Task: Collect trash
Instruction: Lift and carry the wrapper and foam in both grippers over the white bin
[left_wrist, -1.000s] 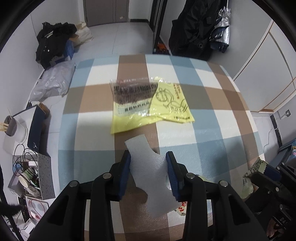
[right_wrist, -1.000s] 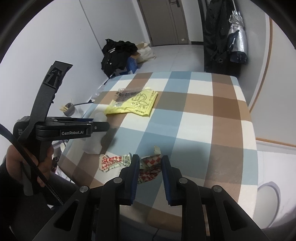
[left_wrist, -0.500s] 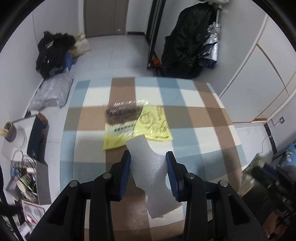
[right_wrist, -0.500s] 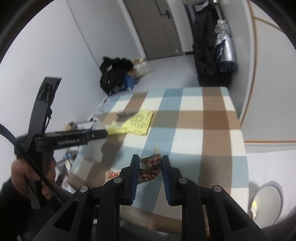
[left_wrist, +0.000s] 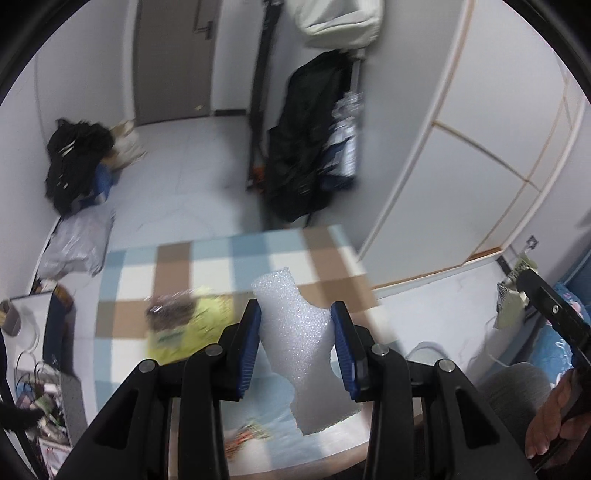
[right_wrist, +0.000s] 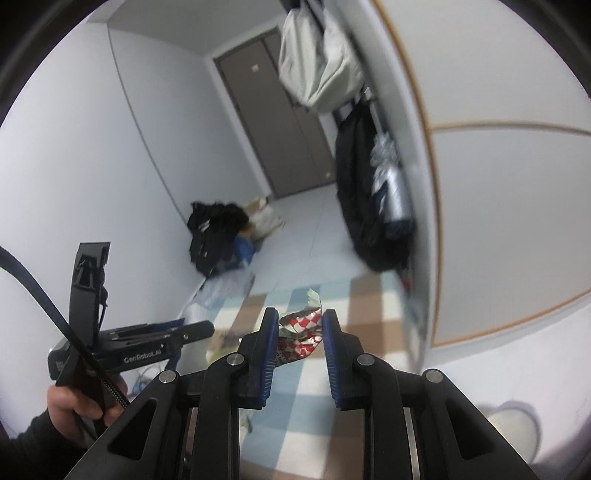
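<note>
My left gripper (left_wrist: 295, 321) is shut on a white foam sheet (left_wrist: 299, 343), held up above the checked table (left_wrist: 177, 269). A yellow plastic bag (left_wrist: 188, 326) lies on the table to the left of it, and a small red-and-white wrapper (left_wrist: 247, 435) lies near the front edge. My right gripper (right_wrist: 300, 326) is shut on a crumpled red-and-white wrapper (right_wrist: 301, 332), also lifted off the checked table (right_wrist: 362, 295). The left gripper (right_wrist: 155, 341) shows at the left of the right wrist view, in a person's hand (right_wrist: 74, 402).
Black bags (left_wrist: 74, 162) and a grey sack (left_wrist: 77, 243) lie on the floor beyond the table. Dark coats (left_wrist: 306, 158) hang by white cupboards (left_wrist: 480, 147). A cluttered box of cables (left_wrist: 33, 387) stands at the left. A pale round bin (right_wrist: 513, 417) sits low right.
Both grippers have risen off the table with their pieces still held, and both views have tilted up toward the door and walls. The table now sits lower and smaller in view.
</note>
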